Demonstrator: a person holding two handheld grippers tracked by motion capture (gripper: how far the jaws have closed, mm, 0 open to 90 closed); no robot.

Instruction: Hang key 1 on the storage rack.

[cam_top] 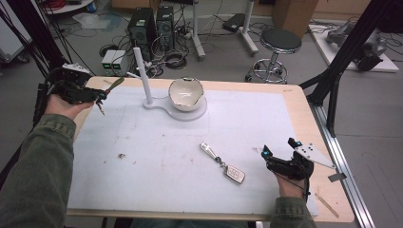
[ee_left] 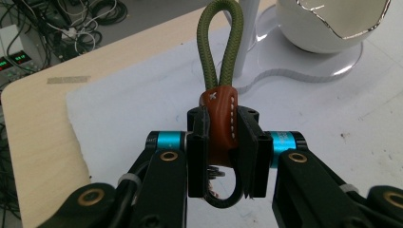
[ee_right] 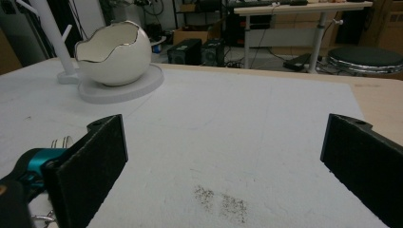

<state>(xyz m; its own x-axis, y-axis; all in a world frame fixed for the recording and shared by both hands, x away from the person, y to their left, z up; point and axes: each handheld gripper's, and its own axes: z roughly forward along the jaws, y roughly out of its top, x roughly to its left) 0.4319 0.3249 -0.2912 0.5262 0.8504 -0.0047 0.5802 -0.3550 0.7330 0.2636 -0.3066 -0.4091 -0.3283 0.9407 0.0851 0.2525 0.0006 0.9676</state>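
At table's left edge, left gripper (ee_left: 222, 156) clamping green cord loop (ee_left: 221, 52), right gripper (ee_right: 223, 156) fingers wide apart

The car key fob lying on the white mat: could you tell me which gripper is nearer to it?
Right. The right gripper sits open just beside the car key fob, while the left gripper is at the far left corner, clamped on a green cord keychain.

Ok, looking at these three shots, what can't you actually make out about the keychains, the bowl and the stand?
- Green cord keychain: in the left gripper view its lower end sits behind the shut left tool; what hangs there is small and unclear in the high view.
- Car key fob: its markings are too small in the high view.
- Eggshell-shaped bowl: its inside bottom is hidden by its own wall in the right gripper view.
- White stand post: cut off by the top edge.
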